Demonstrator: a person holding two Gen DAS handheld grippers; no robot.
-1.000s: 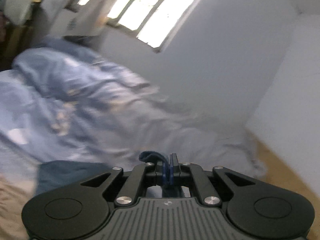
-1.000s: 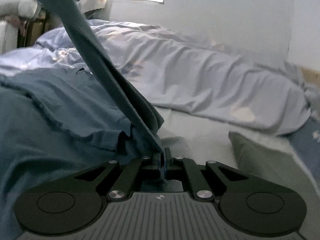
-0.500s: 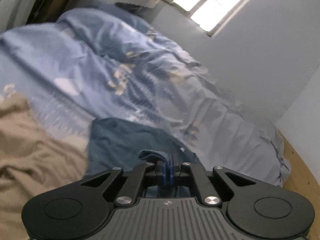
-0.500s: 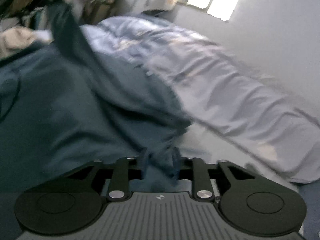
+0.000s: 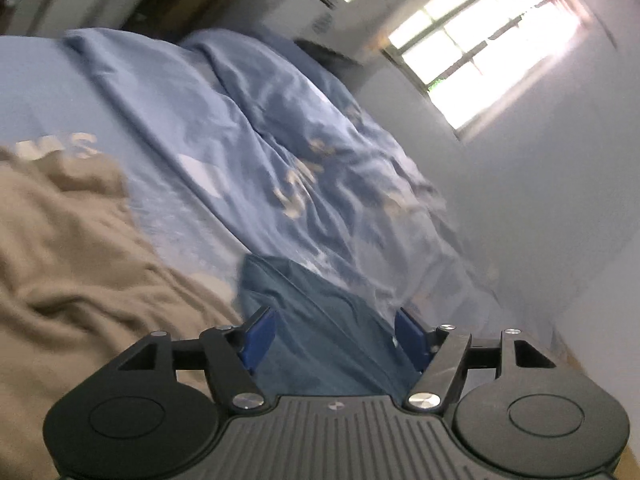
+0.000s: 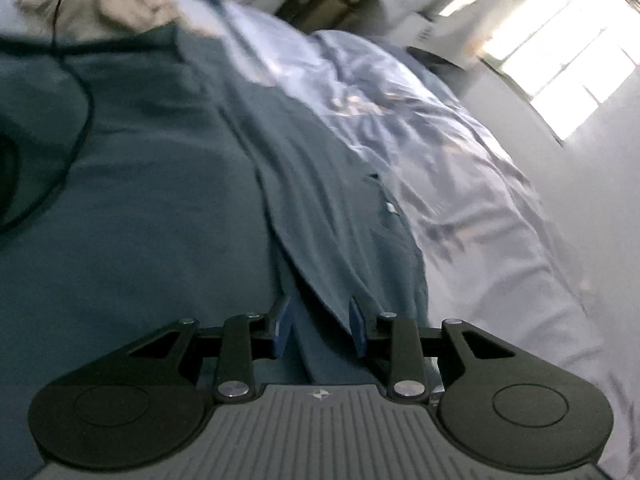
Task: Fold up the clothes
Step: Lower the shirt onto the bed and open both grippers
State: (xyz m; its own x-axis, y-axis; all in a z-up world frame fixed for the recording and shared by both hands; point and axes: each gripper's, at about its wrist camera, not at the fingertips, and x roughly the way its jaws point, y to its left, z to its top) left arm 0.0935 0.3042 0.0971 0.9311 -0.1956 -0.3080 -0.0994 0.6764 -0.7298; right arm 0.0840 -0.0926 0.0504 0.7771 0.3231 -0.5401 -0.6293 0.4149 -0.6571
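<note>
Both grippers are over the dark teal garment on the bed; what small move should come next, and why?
Probably draw both grippers back from the cloth. The left gripper, whose jaws have just been opening, and the right gripper both stand open, pads apart, with the dark teal garment lying loose between them on the light blue duvet. The fold looks laid down, so nothing remains to hold.

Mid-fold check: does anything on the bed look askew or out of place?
Mostly the folded edge of the dark blue garment: it lies rumpled and slanted rather than flat. A tan garment sits bunched beside it. Nothing looks damaged or spilled.
</note>
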